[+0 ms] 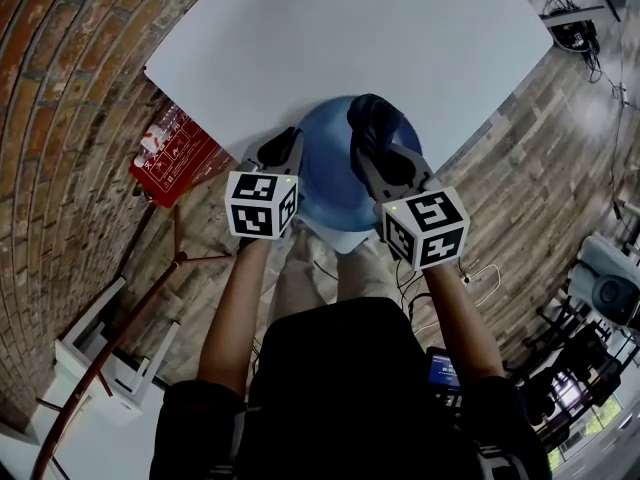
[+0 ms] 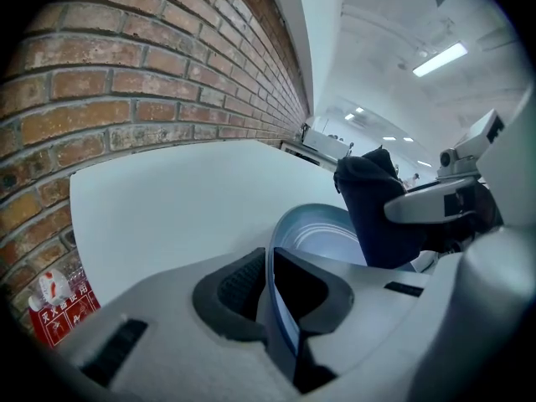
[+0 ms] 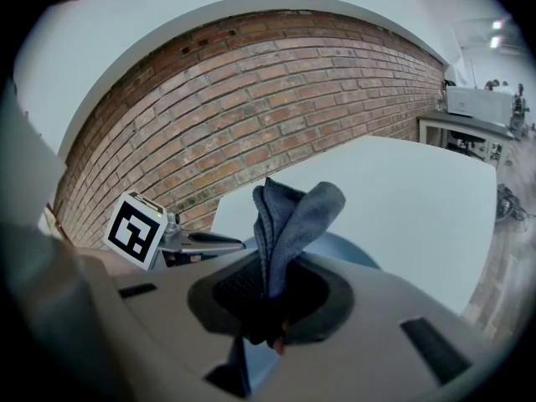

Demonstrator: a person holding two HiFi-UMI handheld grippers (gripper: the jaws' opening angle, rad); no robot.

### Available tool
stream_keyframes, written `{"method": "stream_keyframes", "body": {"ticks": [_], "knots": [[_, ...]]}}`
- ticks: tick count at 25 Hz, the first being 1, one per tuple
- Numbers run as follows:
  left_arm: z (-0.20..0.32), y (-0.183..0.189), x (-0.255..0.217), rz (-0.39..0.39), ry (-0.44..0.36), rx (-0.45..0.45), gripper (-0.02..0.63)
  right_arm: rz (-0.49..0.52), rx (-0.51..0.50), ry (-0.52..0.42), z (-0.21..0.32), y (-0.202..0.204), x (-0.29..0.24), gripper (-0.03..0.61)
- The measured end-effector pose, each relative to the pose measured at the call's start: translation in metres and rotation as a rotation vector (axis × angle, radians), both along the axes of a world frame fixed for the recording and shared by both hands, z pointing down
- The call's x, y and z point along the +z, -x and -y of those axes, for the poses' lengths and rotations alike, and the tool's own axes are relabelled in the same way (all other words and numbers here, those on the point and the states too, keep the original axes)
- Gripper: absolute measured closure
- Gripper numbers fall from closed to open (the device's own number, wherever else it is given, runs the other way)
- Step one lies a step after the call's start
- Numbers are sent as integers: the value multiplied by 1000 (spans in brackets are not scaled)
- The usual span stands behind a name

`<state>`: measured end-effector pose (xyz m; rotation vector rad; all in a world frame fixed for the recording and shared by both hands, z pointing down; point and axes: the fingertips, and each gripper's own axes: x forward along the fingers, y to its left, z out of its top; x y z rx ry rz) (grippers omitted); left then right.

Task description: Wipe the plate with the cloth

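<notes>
A blue plate (image 1: 325, 183) is held over the near edge of the white table (image 1: 350, 38). My left gripper (image 1: 289, 144) is shut on its left rim. In the left gripper view the rim of the plate (image 2: 322, 239) runs edge-on between the jaws of that gripper (image 2: 270, 279). My right gripper (image 1: 375, 153) is shut on a dark blue cloth (image 1: 372, 120), which rests over the plate's right side. In the right gripper view the folded cloth (image 3: 289, 212) sticks up out of the right gripper (image 3: 272, 296), with part of the plate (image 3: 356, 251) behind it.
A brick wall (image 2: 151, 82) runs along the table's left side. A red printed pack (image 1: 175, 158) lies on the floor by the wall. A white stand (image 1: 100, 358) and a red-brown bar (image 1: 110, 353) are at lower left. Cables (image 1: 480, 278) trail on the wooden floor at right.
</notes>
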<state>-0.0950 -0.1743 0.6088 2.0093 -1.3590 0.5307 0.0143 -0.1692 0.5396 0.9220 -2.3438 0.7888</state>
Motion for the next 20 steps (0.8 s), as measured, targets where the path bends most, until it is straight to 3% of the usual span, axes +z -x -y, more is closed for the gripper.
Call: {"method": "stream_keyframes", "body": {"ticks": [20], "knots": [[0, -1, -1, -2, -4, 8, 584, -31, -30, 24, -6, -1, 11, 518]]}}
